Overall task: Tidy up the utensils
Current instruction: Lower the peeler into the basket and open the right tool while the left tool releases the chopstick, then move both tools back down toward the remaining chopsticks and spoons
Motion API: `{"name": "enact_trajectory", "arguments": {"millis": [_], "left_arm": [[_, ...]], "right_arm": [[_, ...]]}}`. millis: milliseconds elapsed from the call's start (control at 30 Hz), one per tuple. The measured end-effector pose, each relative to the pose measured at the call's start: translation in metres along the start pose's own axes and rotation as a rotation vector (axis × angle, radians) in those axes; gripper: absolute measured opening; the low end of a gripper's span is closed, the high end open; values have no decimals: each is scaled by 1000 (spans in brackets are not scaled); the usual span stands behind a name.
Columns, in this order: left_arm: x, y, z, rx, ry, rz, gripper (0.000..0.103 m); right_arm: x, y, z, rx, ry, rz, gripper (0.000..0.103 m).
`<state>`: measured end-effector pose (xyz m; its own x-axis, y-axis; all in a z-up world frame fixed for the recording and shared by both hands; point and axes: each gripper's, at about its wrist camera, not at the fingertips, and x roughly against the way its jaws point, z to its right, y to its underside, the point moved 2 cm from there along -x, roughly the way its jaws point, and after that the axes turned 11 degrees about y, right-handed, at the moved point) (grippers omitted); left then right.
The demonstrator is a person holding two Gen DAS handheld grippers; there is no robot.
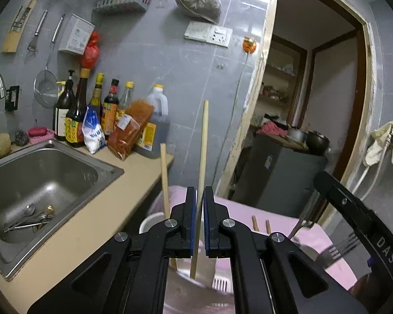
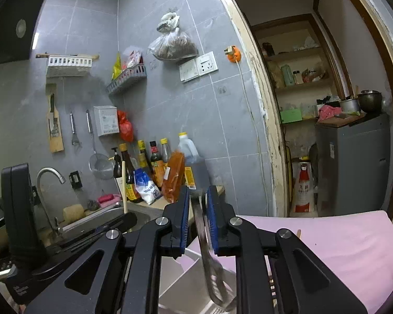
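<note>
Left tool (image 1: 199, 225) pinching one chopstick (image 1: 203, 141); right tool (image 2: 198, 225) pinching one fork (image 2: 206, 248); both being held over white holder (image 2: 186, 282).

Four wooden chopsticks (image 1: 203, 157), one fork (image 2: 212, 269), one white holder (image 2: 186, 280), two grippers (image 1: 199, 222)

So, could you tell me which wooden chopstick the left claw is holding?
The taller pale wooden chopstick, pinched between the left claw; the shorter chopstick stands free leftward.

Black tongs (image 1: 199, 222); blue pads (image 2: 212, 222); silver screws; white "DAS" lettering
</note>
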<state>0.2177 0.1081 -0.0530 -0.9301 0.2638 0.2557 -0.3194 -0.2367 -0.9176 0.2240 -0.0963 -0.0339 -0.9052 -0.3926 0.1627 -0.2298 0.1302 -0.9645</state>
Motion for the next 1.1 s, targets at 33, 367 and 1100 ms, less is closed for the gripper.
{"name": "enact_trajectory", "arguments": {"millis": [33,367,1100], "left_arm": [[1,0,1,2,4,-17,4],[16,-12,22,12,55,-50,37],[35,51,84,-24,29,-197,83]], "right_arm": [[2,-2,0,-2,-1,-5,13],[23,-35,12,2,4,6,31],[53,5,136,49,201,-280,79]]}}
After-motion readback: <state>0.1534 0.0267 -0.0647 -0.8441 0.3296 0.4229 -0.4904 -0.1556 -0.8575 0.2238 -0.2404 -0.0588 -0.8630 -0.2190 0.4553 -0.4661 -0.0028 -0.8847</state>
